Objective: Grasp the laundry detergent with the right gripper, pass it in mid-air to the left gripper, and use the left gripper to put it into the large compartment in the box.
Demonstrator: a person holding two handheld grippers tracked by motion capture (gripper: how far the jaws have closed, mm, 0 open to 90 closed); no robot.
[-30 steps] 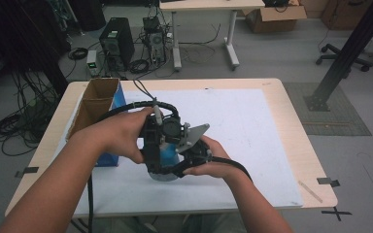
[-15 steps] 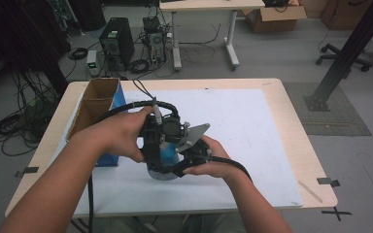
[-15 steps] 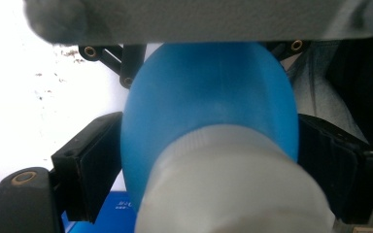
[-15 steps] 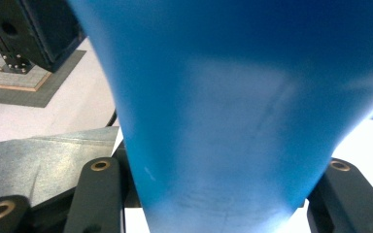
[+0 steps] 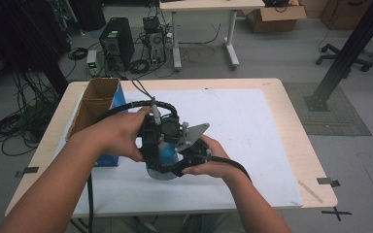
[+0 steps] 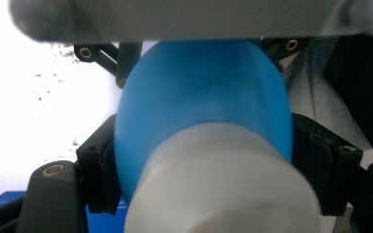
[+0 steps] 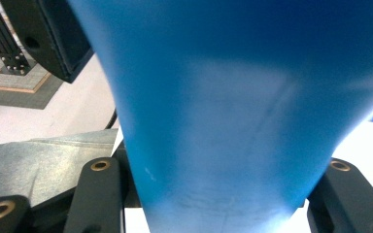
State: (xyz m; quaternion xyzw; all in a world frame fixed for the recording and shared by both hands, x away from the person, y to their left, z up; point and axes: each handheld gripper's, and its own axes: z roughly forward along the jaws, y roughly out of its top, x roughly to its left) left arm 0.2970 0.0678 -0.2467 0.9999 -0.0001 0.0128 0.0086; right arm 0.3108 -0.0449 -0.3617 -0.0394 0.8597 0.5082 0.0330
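Blue bottle (image 6: 201, 116) with white cap (image 6: 221, 189), rounded body. Held above the bench (image 5: 272, 141), clamped between both tongs.

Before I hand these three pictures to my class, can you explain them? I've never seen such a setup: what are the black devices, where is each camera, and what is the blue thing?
No robot here: a person holds a two-jaw tool in each hand, the left tool and the right tool. The wide picture comes from a fixed camera above the table, which carries a white sheet and an open cardboard box at its left. The two close-ups come from cameras riding on the tools, looking along their black jaws. Both tools grip one blue bottle with a white cap: the left tool's jaws press its sides just behind the cap, and the right tool's jaws flank it elsewhere.
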